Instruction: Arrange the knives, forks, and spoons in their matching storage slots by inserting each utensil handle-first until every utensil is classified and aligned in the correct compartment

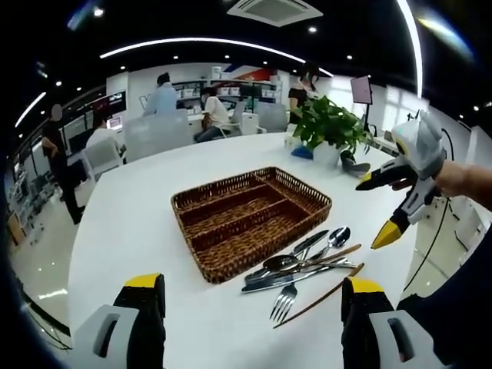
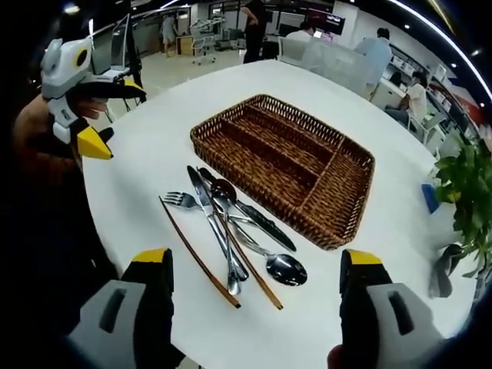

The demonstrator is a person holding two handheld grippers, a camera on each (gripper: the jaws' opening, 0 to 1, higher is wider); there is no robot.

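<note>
The utensils lie in a loose heap on the white desk [image 2: 154, 146], just beside one long side of the wicker tray [image 2: 284, 157], none of them in it. In the right gripper view the heap holds a fork [image 2: 181, 201] with its tines pointing away from the tray, a knife [image 2: 217, 231] crossing over it, two spoons [image 2: 280, 267] (the nearer bowl is the clearer one) and a second, dark-handled knife [image 2: 257, 221] closest to the tray. Two brown chopsticks [image 2: 198, 261] lie with them, one under the pile and one on the outer edge, apart from the rest.

The tray has several long compartments running side by side and one crosswise compartment at an end; all of them look bare.

The left gripper [image 1: 254, 304] shows its own two yellow-tipped jaws spread wide at the bottom of its view, with nothing between them. The right gripper [image 2: 254, 277] is likewise wide open and holds nothing, its jaws framing the heap. Each gripper also appears in the other's view, held in a hand above the desk edge.

Beyond the tray stands a potted plant [image 1: 329, 127] near the far desk edge. People sit at desks in the office behind.
</note>
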